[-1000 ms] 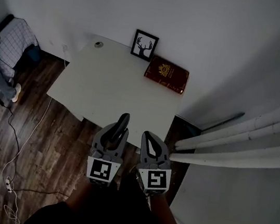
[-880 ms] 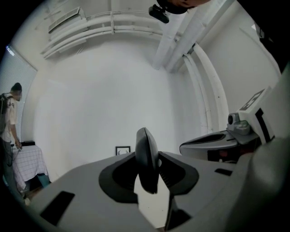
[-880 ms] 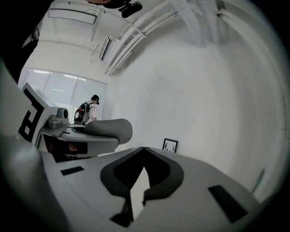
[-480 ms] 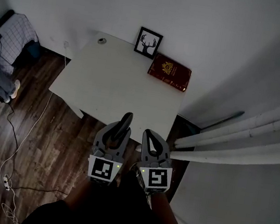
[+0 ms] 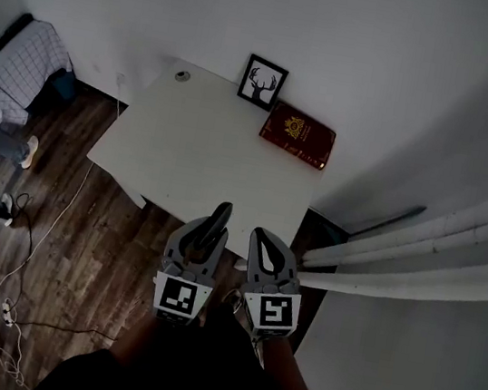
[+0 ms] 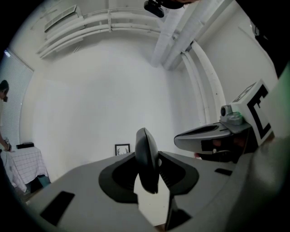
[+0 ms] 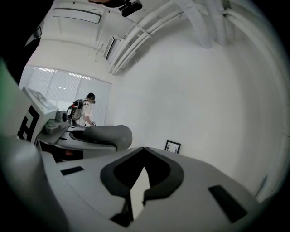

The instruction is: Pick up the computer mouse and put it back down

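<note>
Computer mouse (image 5: 219,216) is sitting clamped in the left gripper (image 5: 203,235), held in the air just short of the table's (image 5: 198,150) near edge, not resting on anything. It is standing on its side, its thin edge facing up and its 2 broad faces pressing against the jaws. Its long axis is running along the jaws, away from the person and toward the table's far edge. In the left gripper view the computer mouse (image 6: 146,158) is showing as a narrow upright shape, its top rising above the jaws and its lower tip hanging in the gap between them.

The right gripper (image 5: 261,236) is hovering just beside the left one, level with it and apart from it, its jaws lying together with nothing between them (image 7: 144,148).

Most of the table is lying bare ahead of both grippers, from the near edge across the middle. Only the far edge is carrying things: a framed deer picture (image 5: 264,82) is leaning upright against the wall, a red book (image 5: 297,135) is lying flat toward the far right corner, just beside the picture, and a round grommet (image 5: 183,75) is sitting at the far left corner. Wooden floor (image 5: 90,239) with a cable (image 5: 31,261) trailing over it is stretching to the left of the table. White pipes (image 5: 418,254) are slanting close by the table's right side.
</note>
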{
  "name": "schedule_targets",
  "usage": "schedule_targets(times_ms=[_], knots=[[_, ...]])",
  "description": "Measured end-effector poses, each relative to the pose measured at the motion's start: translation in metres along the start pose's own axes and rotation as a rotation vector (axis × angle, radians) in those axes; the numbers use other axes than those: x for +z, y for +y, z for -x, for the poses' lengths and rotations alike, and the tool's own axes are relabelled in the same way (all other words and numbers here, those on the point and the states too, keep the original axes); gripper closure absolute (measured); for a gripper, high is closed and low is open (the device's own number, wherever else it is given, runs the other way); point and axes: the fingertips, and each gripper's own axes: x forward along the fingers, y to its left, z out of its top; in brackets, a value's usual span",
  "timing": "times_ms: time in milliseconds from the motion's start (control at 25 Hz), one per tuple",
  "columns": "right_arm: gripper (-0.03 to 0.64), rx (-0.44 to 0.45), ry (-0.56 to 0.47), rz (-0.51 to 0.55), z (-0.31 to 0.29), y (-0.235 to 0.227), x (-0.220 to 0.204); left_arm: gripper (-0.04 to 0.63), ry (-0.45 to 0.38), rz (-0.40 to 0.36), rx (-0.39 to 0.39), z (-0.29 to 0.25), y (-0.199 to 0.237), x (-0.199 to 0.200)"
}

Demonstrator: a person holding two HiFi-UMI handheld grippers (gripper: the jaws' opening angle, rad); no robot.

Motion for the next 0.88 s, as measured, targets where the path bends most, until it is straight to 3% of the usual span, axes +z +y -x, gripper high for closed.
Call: schedule_targets(times_ms=[520,880], knots=[[0.597,0.028,-0.097,-0.016,-0.024,-0.067,0.022,0.468,-0.012,-0.049,0.064,-0.054,-0.007,0.028],[0.597,0.093,-0.118,-0.034,-0.040,-0.102,0.021,0.468,0.014,-0.037,0.112,-0.090,-0.018,0.031]])
